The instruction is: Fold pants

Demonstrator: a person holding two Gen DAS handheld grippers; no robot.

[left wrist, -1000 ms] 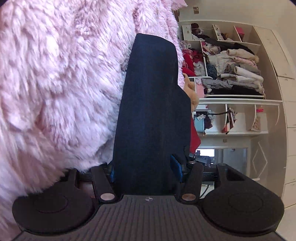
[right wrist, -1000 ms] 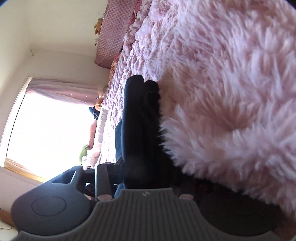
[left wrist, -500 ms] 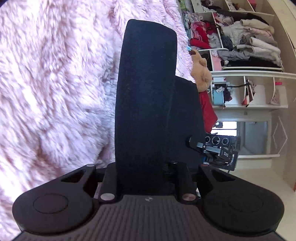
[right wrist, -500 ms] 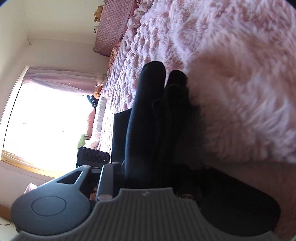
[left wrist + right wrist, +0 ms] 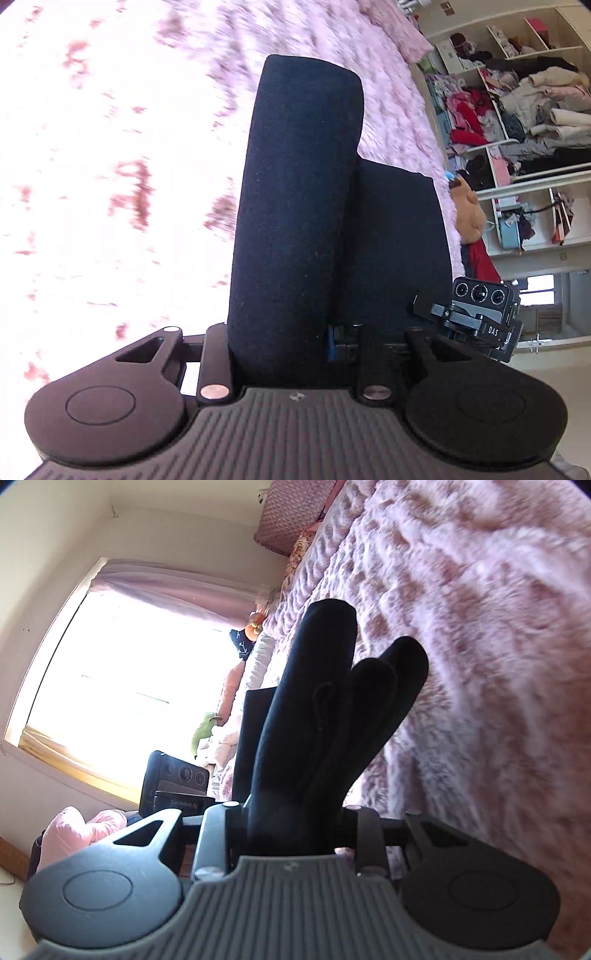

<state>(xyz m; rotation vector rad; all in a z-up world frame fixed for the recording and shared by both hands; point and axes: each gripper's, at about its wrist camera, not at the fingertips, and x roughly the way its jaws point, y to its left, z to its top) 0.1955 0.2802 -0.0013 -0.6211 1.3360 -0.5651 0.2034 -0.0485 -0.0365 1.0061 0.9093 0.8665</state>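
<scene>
Here, both hand-held grippers pinching folded dark pants [image 5: 295,221], left [image 5: 291,354], right [image 5: 291,830], clothes-stuffed shelves [image 5: 524,110] behind.

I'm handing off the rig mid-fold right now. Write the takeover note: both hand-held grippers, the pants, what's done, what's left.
Left hand-held gripper: shut on the pants, holding a thick fold.
Right hand-held gripper: shut on the pants, several bunched layers between its fingers.
Pants are held above the pink fuzzy blanket.
Done: pants doubled over.
Left: lay them on the blanket, release, and probably smooth the fold.
</scene>
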